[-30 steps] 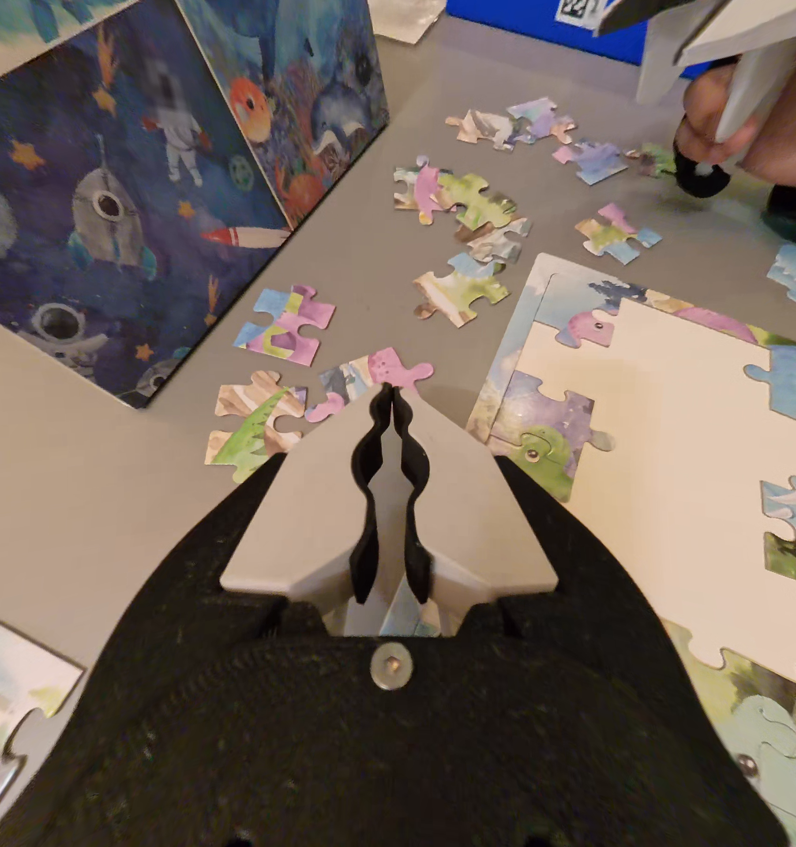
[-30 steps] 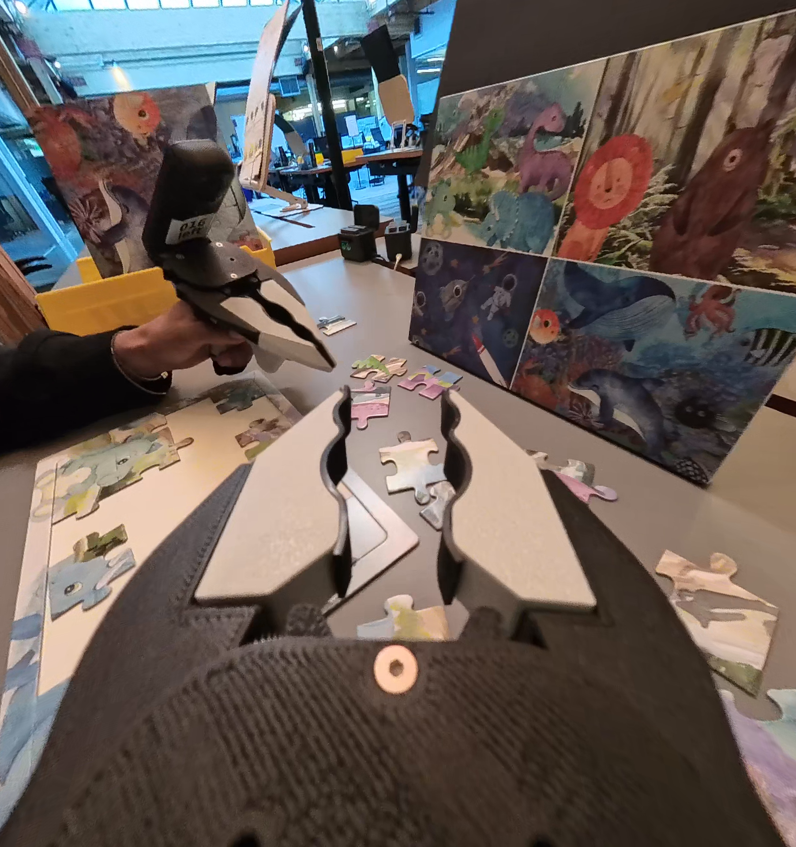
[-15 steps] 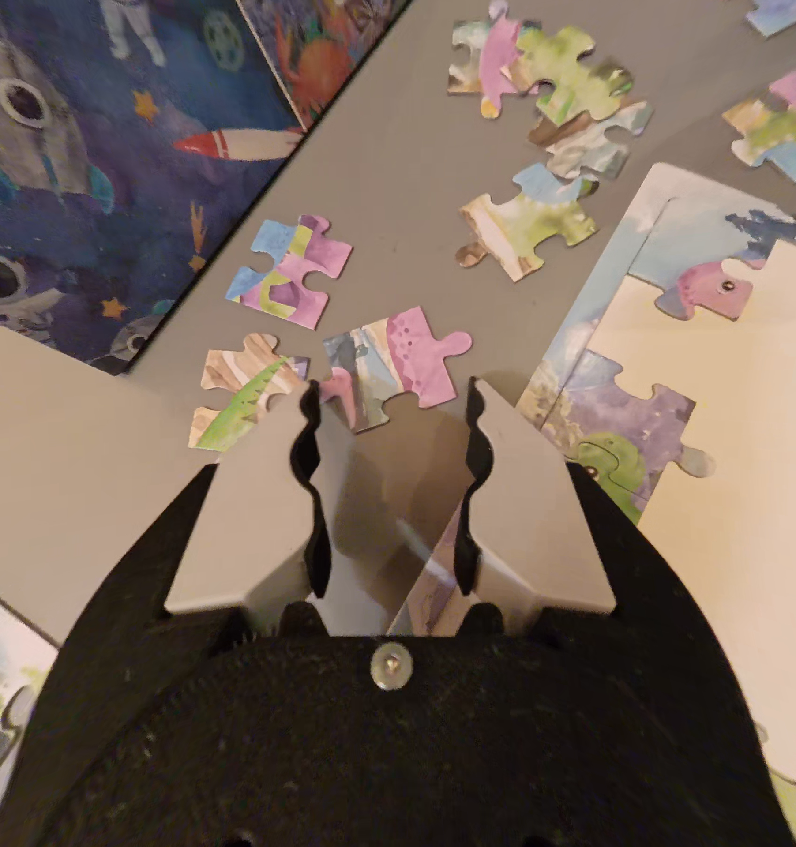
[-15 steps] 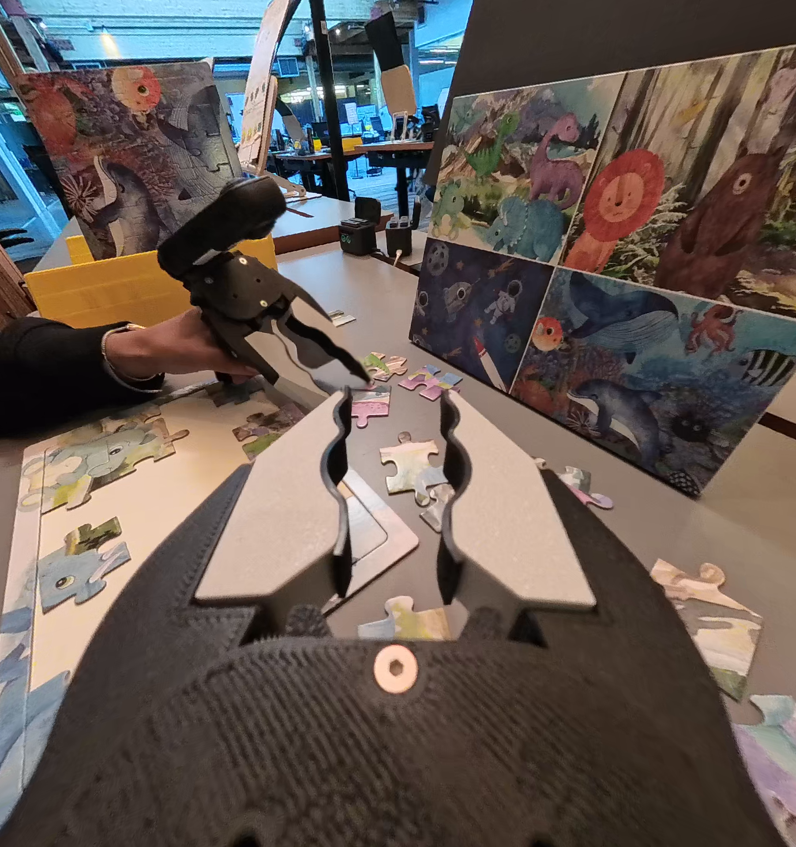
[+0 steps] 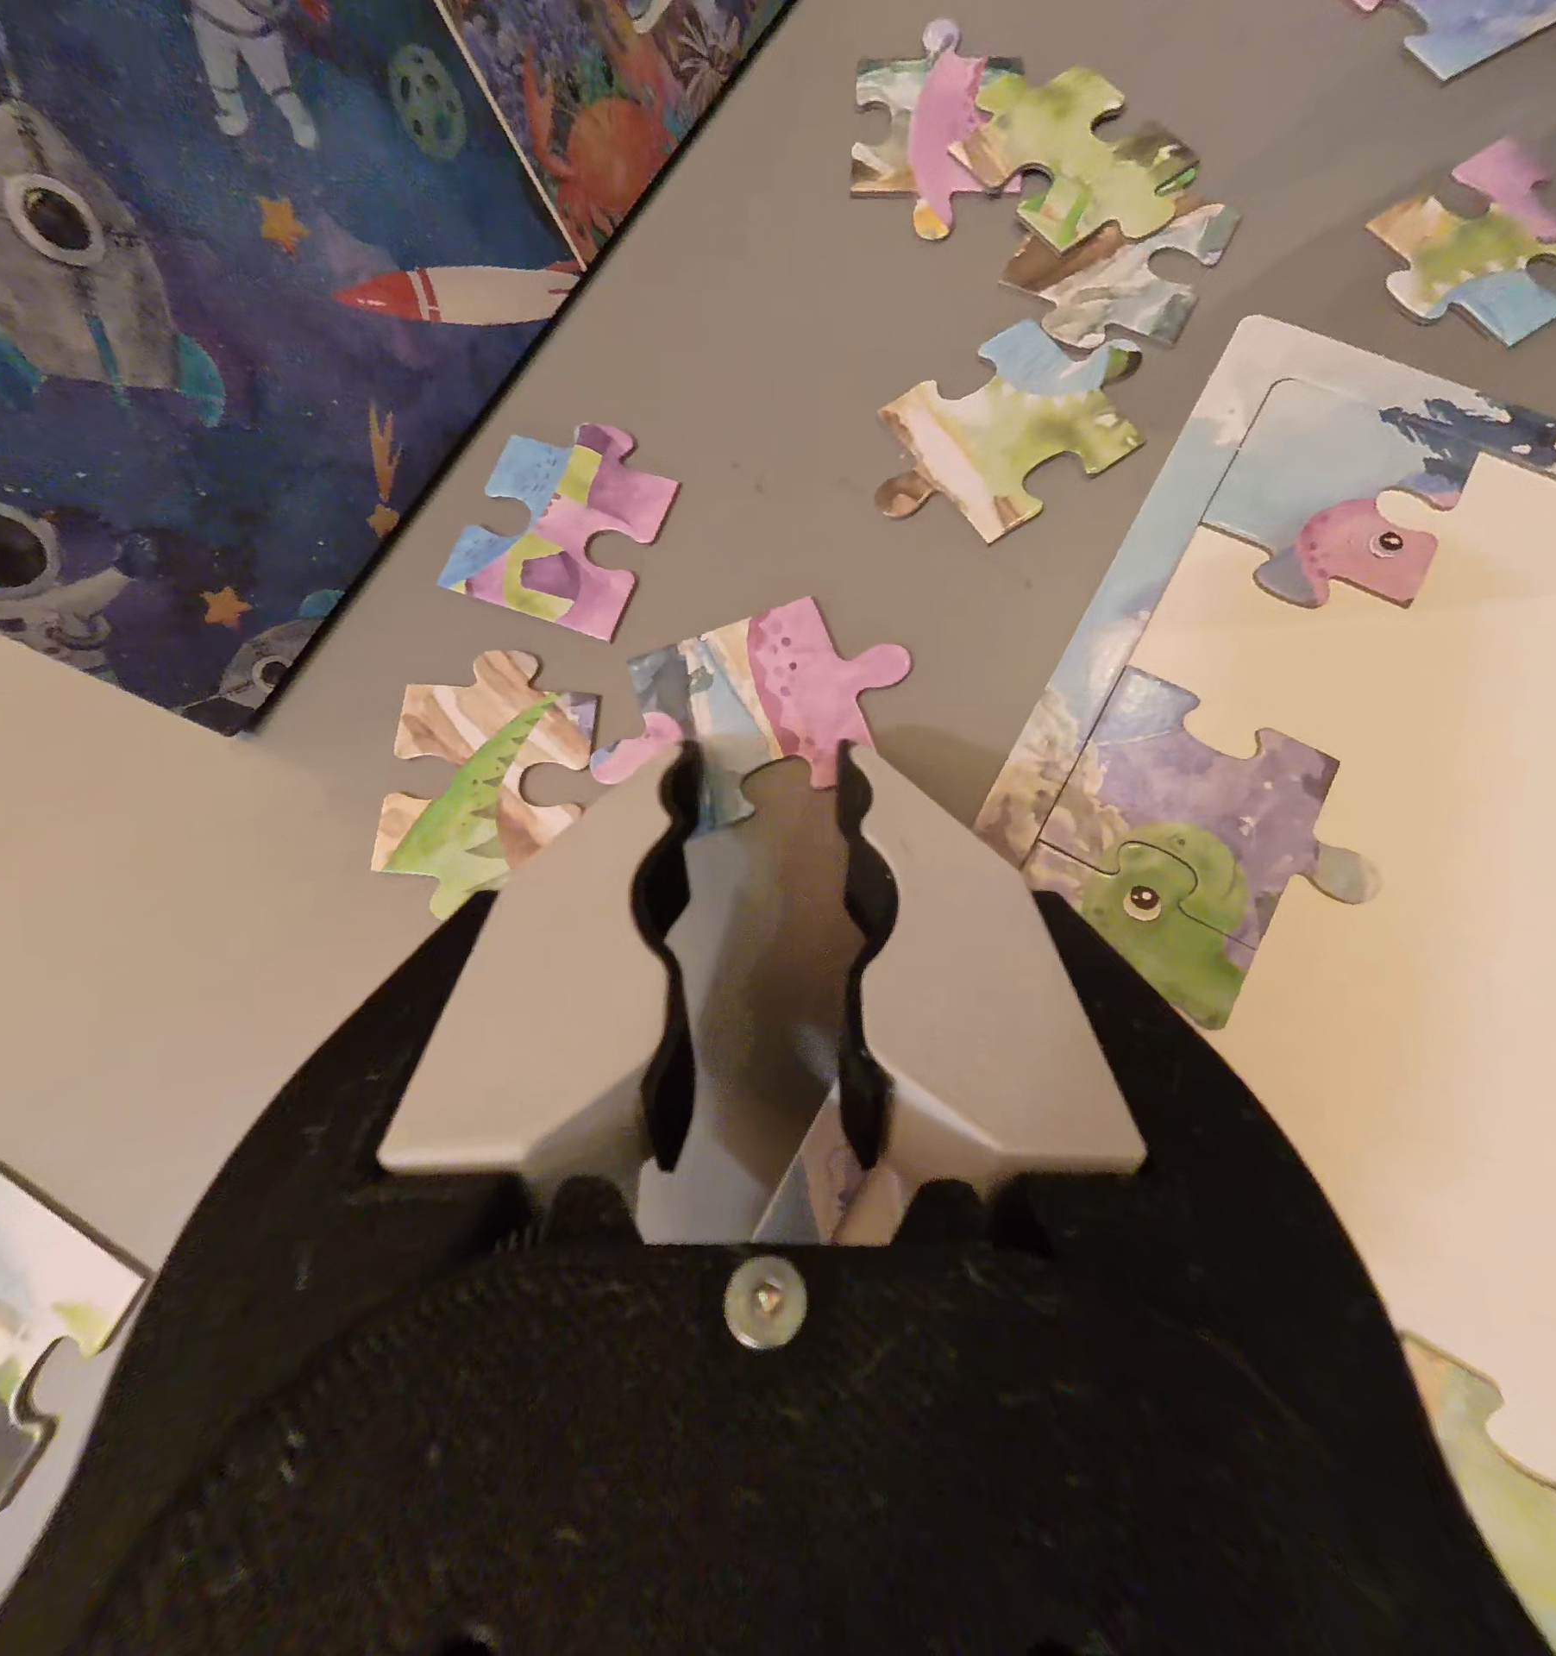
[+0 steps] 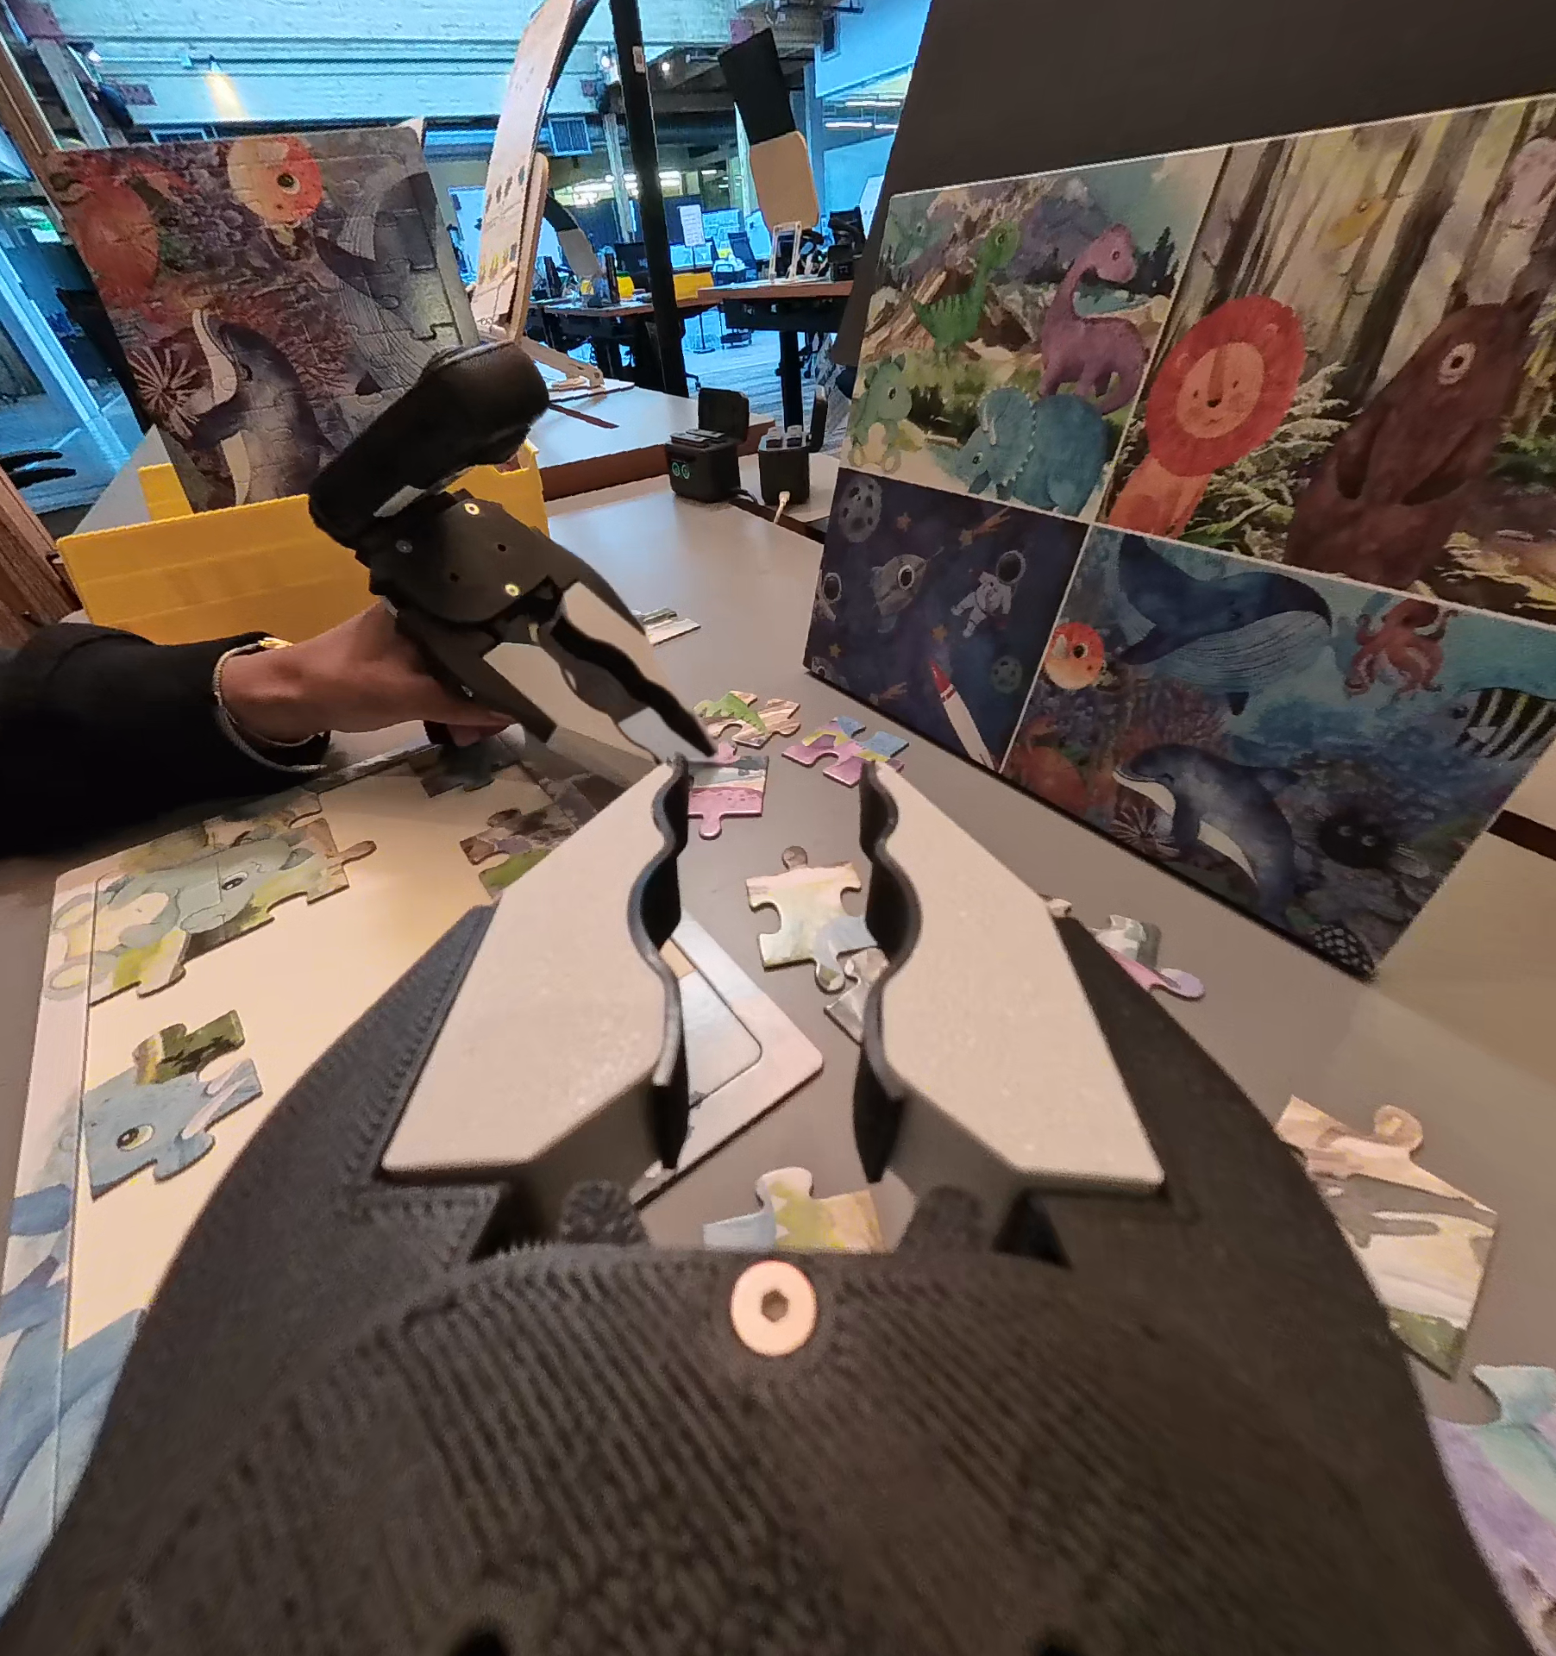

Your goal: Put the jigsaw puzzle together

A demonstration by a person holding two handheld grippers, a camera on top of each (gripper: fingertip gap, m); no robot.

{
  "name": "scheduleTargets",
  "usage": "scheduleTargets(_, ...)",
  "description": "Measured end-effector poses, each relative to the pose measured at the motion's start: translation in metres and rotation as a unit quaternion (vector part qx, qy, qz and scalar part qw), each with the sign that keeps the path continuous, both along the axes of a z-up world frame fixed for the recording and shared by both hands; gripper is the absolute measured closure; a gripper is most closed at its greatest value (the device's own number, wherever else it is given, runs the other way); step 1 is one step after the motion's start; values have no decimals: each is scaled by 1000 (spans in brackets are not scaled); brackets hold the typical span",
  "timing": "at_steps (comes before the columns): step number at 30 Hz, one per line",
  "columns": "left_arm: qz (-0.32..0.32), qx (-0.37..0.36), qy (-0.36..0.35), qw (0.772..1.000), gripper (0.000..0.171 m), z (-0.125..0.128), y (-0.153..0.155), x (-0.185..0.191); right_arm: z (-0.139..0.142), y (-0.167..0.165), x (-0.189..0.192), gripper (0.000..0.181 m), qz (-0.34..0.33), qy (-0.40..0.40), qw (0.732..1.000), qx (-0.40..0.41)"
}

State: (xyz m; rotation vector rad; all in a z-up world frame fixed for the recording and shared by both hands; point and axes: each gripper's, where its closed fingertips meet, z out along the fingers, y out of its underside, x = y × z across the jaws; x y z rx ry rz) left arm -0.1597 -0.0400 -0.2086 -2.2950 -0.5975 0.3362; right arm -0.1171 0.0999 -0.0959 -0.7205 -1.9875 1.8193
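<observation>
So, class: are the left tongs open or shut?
Open: the left tongs show a clear gap, tips straddling the pink puzzle piece, which lies flat.

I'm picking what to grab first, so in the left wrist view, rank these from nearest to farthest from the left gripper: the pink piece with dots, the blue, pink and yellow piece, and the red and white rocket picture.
1. Pink piece with dots, at the left gripper's tips.
2. Blue, pink and yellow piece, ahead to the left.
3. Red and white rocket picture, farther left on the board.

Bare grey table [image 5: 756, 376] among loose pieces [image 5: 1012, 448], picture box [image 5: 174, 314] (upright) walling 1 side
</observation>
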Motion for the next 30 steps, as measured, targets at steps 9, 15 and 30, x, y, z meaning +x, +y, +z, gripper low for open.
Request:
scheduleTargets(9,22,4,-33,999,110,-4,-3,0,-1,-1,0,145,1,-1,1000,3)
scheduleTargets(15,8,10,-34,999,127,-3,0,4,-3,-2,0,145,2,-1,1000,6)
scheduleTargets(30,6,-2,-17,1000,117,-3,3,8,-3,-3,0,145,3,-1,1000,11)
